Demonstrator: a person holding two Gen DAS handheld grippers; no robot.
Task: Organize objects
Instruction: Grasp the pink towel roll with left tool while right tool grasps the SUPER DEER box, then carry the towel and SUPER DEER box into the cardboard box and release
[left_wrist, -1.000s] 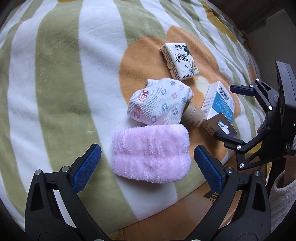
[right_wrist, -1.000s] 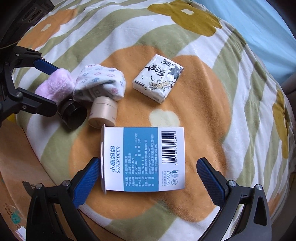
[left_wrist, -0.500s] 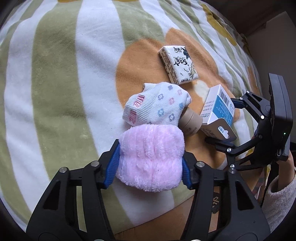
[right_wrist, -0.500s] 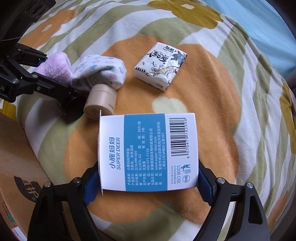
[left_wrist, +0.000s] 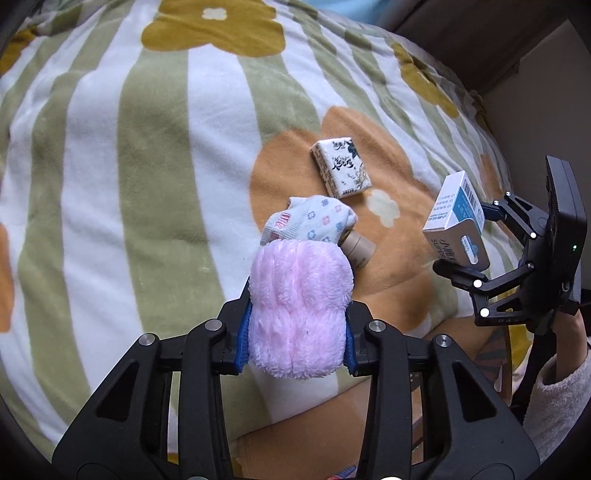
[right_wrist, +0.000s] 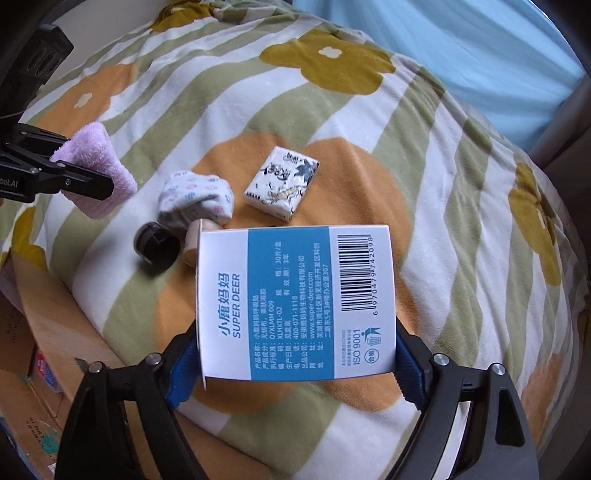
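Your left hand-held gripper (left_wrist: 295, 350) clamps the pink fluffy cloth (left_wrist: 299, 306); your right hand-held gripper (right_wrist: 295, 369) clamps the blue-and-white box (right_wrist: 295, 302) above the blanket (right_wrist: 461, 221).

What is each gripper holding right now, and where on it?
The left gripper is shut on the pink fluffy cloth, squeezing its near end. The right gripper is shut on the blue-and-white box, gripping its side edges near the lower end.
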